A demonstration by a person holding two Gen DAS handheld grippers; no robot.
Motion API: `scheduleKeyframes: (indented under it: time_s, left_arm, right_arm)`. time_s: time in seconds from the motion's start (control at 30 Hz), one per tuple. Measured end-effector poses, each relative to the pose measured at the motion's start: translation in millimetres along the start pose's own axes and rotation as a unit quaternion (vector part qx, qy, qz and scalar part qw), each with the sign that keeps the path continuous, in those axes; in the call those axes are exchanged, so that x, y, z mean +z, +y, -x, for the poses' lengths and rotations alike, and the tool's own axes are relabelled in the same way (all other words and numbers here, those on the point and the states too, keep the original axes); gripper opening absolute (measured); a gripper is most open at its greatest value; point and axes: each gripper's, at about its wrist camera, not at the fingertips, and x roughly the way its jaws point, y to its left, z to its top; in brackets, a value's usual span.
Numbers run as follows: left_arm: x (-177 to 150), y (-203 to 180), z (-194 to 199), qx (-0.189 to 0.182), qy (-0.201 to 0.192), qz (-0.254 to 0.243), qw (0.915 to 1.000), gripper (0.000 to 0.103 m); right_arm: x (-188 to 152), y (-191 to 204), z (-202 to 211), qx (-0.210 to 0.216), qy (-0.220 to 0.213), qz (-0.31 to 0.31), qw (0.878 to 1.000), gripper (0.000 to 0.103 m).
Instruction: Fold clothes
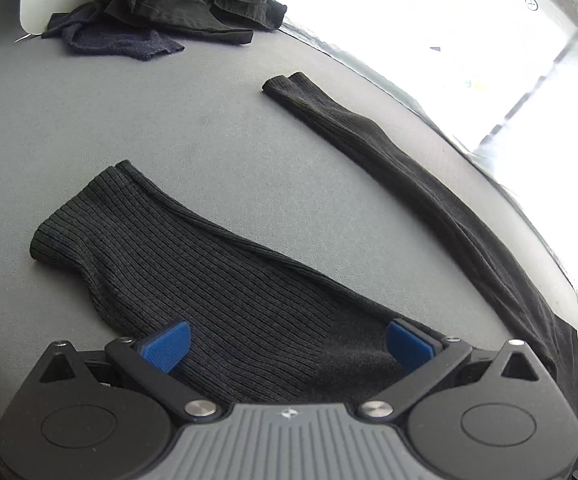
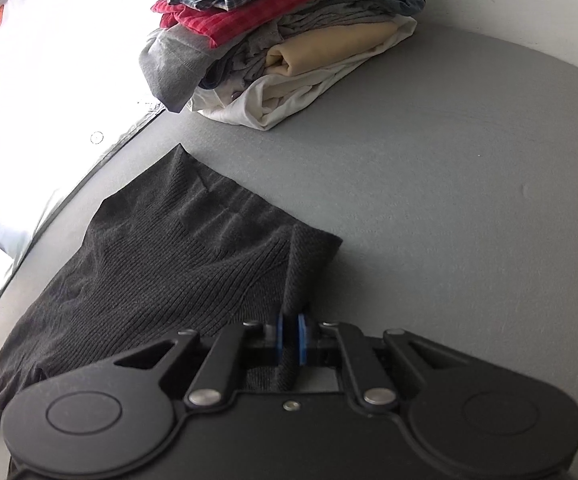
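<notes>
A dark ribbed knit sweater lies on the grey table. In the left wrist view one sleeve stretches toward me with its cuff at the left, and the other sleeve runs along the table's right edge. My left gripper hovers just over the near sleeve, open, with its blue pads spread wide and nothing pinched. In the right wrist view the sweater's body is spread flat. My right gripper is shut on a raised fold of the sweater's edge, and the fabric passes between its blue pads.
A heap of dark unfolded clothes sits at the table's far end in the left wrist view. A stack of folded clothes, checked, red, grey, cream and white, stands at the far side in the right wrist view. A bright window runs along the table edge.
</notes>
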Motion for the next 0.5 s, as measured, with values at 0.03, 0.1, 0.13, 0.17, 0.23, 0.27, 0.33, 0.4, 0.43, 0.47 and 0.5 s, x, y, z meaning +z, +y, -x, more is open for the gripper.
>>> scheduleKeyframes:
  time_s: [0.03, 0.1, 0.13, 0.17, 0.23, 0.27, 0.33, 0.4, 0.43, 0.47, 0.5]
  left_arm:
    - [3, 10, 4, -0.002, -0.004, 0.016, 0.9999, 0.103]
    - [7, 31, 13, -0.007, -0.017, 0.049, 0.9986, 0.103]
    - [8, 40, 16, -0.004, -0.023, 0.064, 0.9976, 0.103]
    - [8, 49, 19, 0.002, -0.029, 0.079, 0.9964, 0.102]
    - [9, 66, 19, 0.015, -0.033, 0.107, 0.9936, 0.102]
    - [10, 71, 18, 0.023, -0.031, 0.116, 0.9925, 0.102]
    - [14, 82, 15, 0.035, -0.028, 0.128, 0.9908, 0.099]
    - [18, 86, 14, 0.037, -0.029, 0.122, 0.9914, 0.095]
    - [20, 87, 14, 0.039, -0.029, 0.118, 0.9919, 0.094]
    - [22, 87, 13, 0.043, -0.029, 0.110, 0.9926, 0.089]
    - [24, 85, 10, 0.051, -0.028, 0.100, 0.9933, 0.082]
  right_arm:
    - [-1, -1, 1, -0.001, -0.003, -0.013, 1.000, 0.006]
    - [-3, -2, 1, -0.005, -0.009, -0.034, 0.999, 0.006]
    - [-4, 0, 1, -0.010, -0.012, -0.034, 0.999, 0.006]
    - [-5, 2, 2, -0.014, -0.015, -0.030, 0.999, 0.006]
    - [-7, 8, 2, -0.023, -0.019, -0.014, 0.999, 0.006]
    - [-7, 8, 2, -0.024, -0.019, -0.013, 0.999, 0.007]
    - [-7, 6, 2, -0.024, -0.019, -0.019, 0.999, 0.007]
    - [-7, 6, 2, -0.024, -0.020, -0.020, 0.999, 0.007]
    - [-8, 8, 2, -0.027, -0.021, -0.013, 0.999, 0.007]
    - [-8, 9, 2, -0.030, -0.022, -0.005, 0.999, 0.007]
    - [-9, 12, 2, -0.033, -0.024, 0.003, 0.999, 0.007]
